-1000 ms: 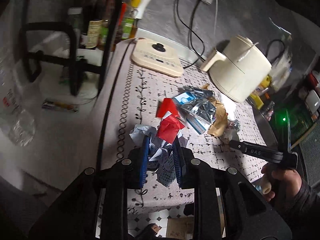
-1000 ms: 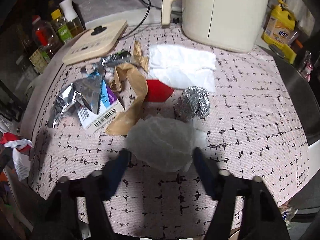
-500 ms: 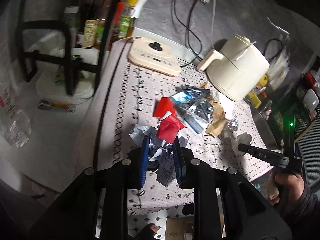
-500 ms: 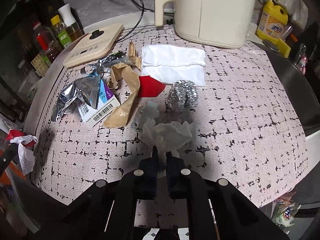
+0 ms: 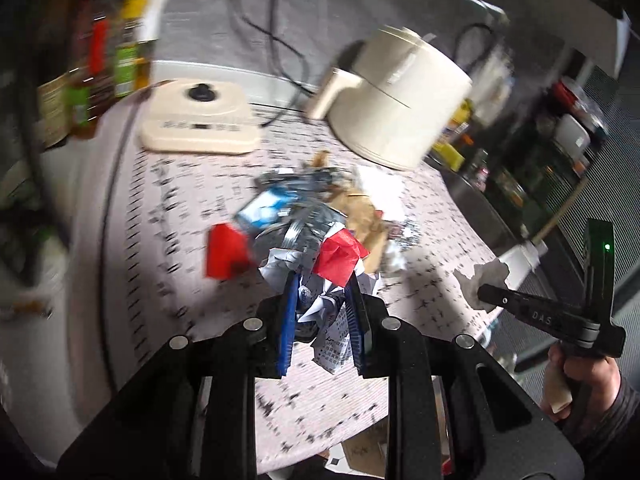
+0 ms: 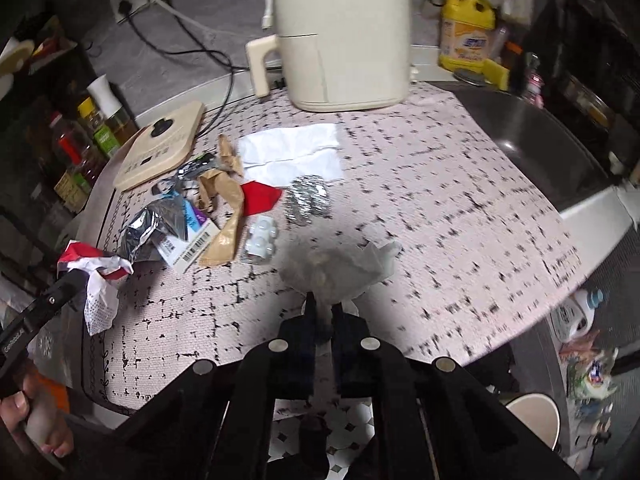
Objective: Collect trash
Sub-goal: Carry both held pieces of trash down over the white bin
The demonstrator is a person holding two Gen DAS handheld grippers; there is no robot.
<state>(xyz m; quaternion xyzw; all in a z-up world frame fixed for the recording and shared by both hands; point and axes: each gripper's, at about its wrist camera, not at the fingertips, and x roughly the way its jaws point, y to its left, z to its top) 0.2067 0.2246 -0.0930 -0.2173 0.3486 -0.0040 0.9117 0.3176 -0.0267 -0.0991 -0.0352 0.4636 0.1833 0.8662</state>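
Your left gripper (image 5: 322, 312) is clamped on a wad of crumpled paper (image 5: 324, 280), printed white sheets with a red scrap on top. The wad sits right between the blue pads (image 5: 289, 316), bulging out past the tips, and a printed flap hangs down below them. It has no clear long axis; it's a ball, red end up and away from you. From the right wrist view you can see it held just off the near left edge of the table (image 6: 460, 208).

Your right gripper (image 6: 324, 308) is pinched tight on a white crumpled tissue (image 6: 340, 268). Only its lower stem is caught between the fingers; the rest fans out above and beyond the tips, widest side to side, with a corner trailing right. It hangs over the tablecloth, clear of the heap.

That heap lies beyond both grippers: a foil ball (image 6: 308, 200), a blister pack (image 6: 262, 240), a brown paper strip (image 6: 226, 216), a silver wrapper (image 6: 148, 228), a red scrap (image 6: 260, 198) and a flat white napkin (image 6: 296, 152), all in front of the cream air fryer (image 6: 344, 32).
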